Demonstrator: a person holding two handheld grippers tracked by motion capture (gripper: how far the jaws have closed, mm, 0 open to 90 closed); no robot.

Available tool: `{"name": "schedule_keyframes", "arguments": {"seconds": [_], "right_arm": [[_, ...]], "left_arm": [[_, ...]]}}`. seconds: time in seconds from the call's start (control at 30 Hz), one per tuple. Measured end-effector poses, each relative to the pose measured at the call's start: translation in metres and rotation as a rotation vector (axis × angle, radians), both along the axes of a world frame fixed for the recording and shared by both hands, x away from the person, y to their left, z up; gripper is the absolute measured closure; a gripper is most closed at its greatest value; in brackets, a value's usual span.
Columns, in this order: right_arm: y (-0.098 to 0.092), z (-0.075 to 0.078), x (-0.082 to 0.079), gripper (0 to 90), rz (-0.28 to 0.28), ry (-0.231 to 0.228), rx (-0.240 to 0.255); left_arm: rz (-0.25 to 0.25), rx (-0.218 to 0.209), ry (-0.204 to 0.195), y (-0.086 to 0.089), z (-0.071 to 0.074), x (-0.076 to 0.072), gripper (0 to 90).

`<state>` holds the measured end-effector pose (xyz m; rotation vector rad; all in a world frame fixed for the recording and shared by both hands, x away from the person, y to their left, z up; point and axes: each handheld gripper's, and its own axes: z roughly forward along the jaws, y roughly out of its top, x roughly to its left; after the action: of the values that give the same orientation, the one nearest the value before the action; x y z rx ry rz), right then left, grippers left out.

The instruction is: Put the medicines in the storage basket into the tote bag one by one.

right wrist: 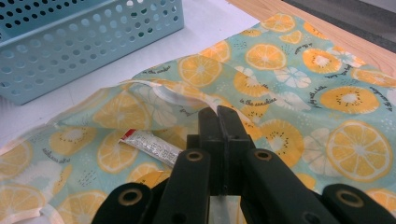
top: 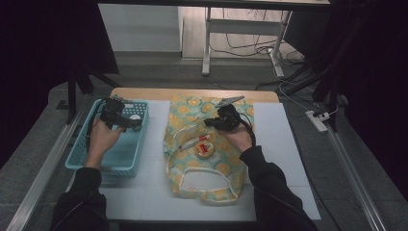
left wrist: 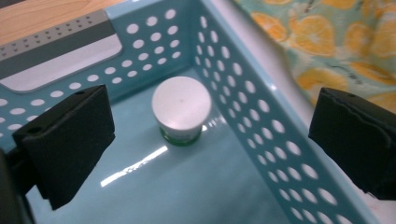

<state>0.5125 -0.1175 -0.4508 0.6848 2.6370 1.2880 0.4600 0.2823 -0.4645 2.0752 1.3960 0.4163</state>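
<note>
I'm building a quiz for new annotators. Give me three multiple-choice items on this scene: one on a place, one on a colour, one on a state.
1. Where does the white-lidded jar stand?
A. inside the basket
B. on the fruit-print bag
C. on the floor

2. What colour is the basket?
A. red
B. light blue
C. black

3. How do the jaws of the left gripper stand?
A. shut on the jar
B. shut on the basket wall
C. open, holding nothing

Answers:
1 A, the jar sits on the basket's floor in a corner.
2 B, its perforated walls are light blue.
3 C, the two pads stand wide apart above the basket, with the jar beyond them.
</note>
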Motion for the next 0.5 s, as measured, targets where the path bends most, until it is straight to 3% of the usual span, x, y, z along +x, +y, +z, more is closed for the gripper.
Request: {"name": "schedule_keyframes", "arguments": {"seconds": [0.2, 0.5], "right_arm": [[-0.001, 0.0, -0.001, 90.0, 0.001, 0.001, -0.001], [-0.002, 0.0, -0.001, 90.0, 0.001, 0.0, 0.0]], "left_arm": [[0.054, 0.025, 0.019, 0.003, -0.011, 0.012, 0.0], [0.06, 0.025, 0.075, 0.008, -0.026, 0.025, 1.7]]}}
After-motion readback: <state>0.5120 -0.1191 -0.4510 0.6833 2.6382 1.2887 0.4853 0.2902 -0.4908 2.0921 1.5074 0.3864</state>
